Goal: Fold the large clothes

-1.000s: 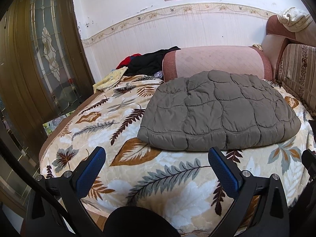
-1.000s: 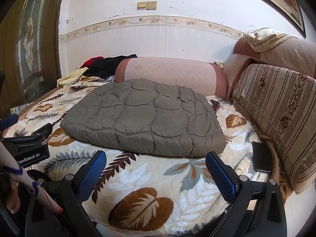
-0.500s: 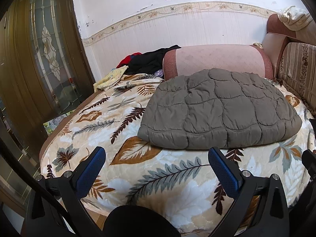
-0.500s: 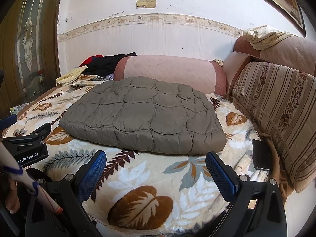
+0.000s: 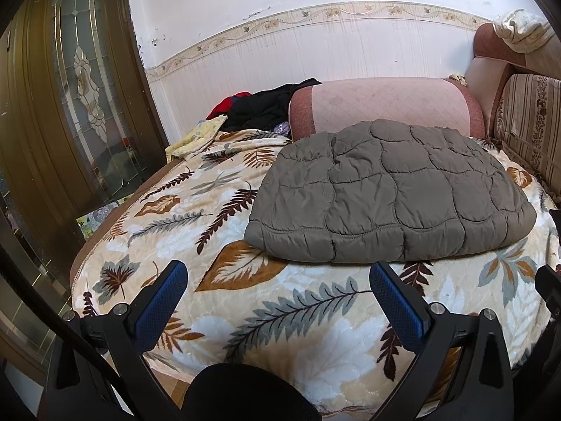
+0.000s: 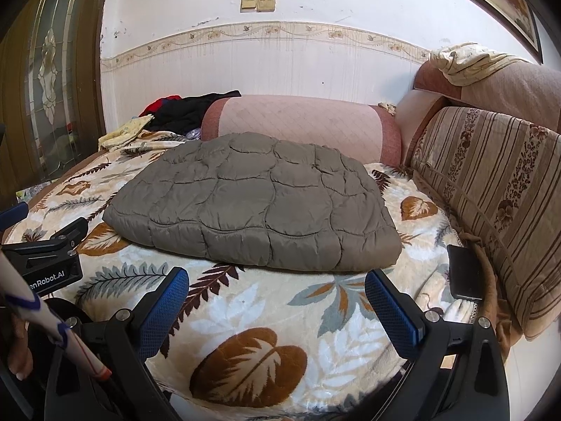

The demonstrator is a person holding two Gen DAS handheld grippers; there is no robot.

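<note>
A grey-brown quilted jacket [image 5: 389, 193] [image 6: 256, 203] lies folded into a flat rectangle on the leaf-patterned blanket [image 5: 280, 315] [image 6: 245, 315] that covers the bed. My left gripper [image 5: 277, 280] hovers open over the blanket's near edge, short of the jacket's front left corner, nothing between its blue pads. My right gripper [image 6: 277, 289] is open too, just in front of the jacket's near hem and empty. The left gripper's body [image 6: 45, 263] shows at the left edge of the right wrist view.
A pink bolster [image 5: 385, 105] [image 6: 301, 122] lies behind the jacket. Black, red and yellow clothes [image 5: 263, 108] are piled at the back left. A striped sofa back [image 6: 491, 193] runs along the right, a dark phone [image 6: 463, 272] beside it. A wooden glass door [image 5: 70, 87] stands left.
Both views have shifted slightly, and the jacket sits a little higher in frame. The jacket itself has not moved, and both grippers stay open.
</note>
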